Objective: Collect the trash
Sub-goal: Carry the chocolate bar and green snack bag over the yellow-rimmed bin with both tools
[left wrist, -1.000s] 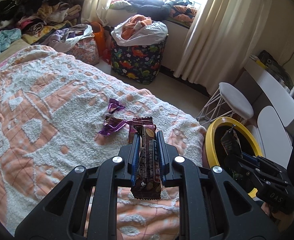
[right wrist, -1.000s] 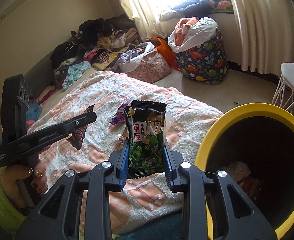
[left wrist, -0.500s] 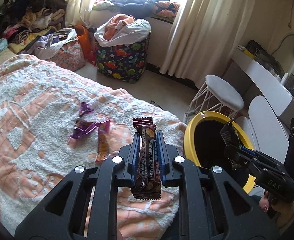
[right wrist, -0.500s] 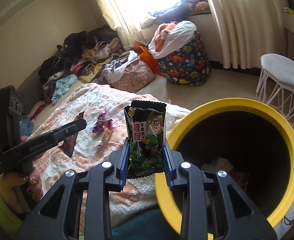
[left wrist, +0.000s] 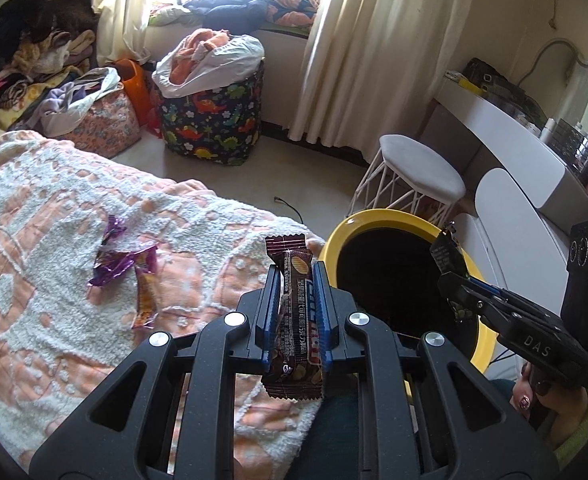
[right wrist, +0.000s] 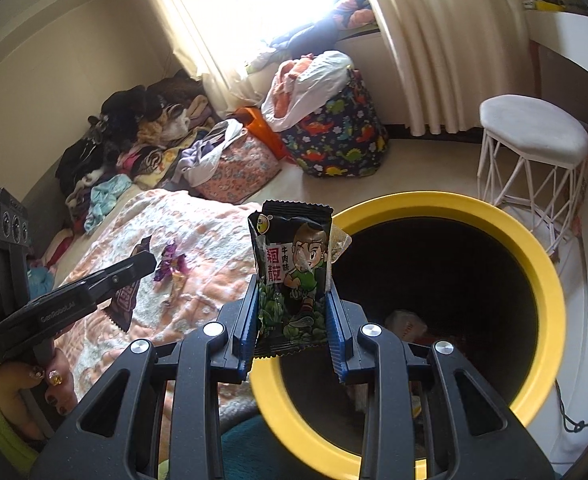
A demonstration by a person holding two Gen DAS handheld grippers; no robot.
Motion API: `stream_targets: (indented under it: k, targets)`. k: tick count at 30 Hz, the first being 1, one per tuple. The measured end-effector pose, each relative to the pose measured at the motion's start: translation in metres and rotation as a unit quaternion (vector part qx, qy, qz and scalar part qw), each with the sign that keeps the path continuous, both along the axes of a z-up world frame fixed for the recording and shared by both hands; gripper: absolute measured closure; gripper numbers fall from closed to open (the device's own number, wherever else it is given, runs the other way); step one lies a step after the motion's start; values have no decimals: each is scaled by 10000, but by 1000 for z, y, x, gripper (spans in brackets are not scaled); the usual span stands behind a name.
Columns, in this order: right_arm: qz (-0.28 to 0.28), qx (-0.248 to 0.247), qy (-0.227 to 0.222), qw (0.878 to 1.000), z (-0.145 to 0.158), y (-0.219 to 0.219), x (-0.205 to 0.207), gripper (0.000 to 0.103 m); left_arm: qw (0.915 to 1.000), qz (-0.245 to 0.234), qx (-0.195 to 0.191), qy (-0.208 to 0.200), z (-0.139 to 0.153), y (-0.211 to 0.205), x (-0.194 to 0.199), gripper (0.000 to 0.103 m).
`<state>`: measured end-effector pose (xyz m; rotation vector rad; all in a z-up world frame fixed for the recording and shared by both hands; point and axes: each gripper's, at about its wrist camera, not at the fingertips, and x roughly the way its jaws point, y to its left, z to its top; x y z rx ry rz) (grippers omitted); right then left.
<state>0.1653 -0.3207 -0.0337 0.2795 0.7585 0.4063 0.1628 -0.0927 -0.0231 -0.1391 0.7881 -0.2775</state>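
Note:
My left gripper (left wrist: 293, 276) is shut on a long brown snack bar wrapper (left wrist: 294, 312), held upright over the bed's corner, just left of the yellow-rimmed trash bin (left wrist: 336, 240). My right gripper (right wrist: 292, 280) is shut on a black snack packet with a cartoon figure (right wrist: 291, 276), held at the near left rim of the same bin (right wrist: 534, 256), which has some rubbish at its bottom. In the left wrist view the right gripper (left wrist: 448, 276) hangs over the bin's right rim. Purple and orange wrappers (left wrist: 123, 264) lie on the peach and white blanket (left wrist: 33, 240).
A white wire stool (left wrist: 418, 172) stands behind the bin, with a white desk (left wrist: 506, 120) to its right. A dinosaur-print hamper (left wrist: 209, 116), a floral bag (left wrist: 101, 124) and piles of clothes (left wrist: 25, 64) line the wall under the curtained window. A hand (right wrist: 25, 392) holds the left gripper.
Both grippers have swung right from over the bed toward the bin, each keeping its wrapper. The bin now fills more of both views and the loose wrappers have slid left.

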Motion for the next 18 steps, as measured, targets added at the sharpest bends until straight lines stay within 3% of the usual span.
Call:
stream_targets:
  k: [18]
  targets:
    - [-509, 78, -44, 9987, 1, -36, -8, 75, 9986, -523, 80, -77, 3, -48, -2, 92]
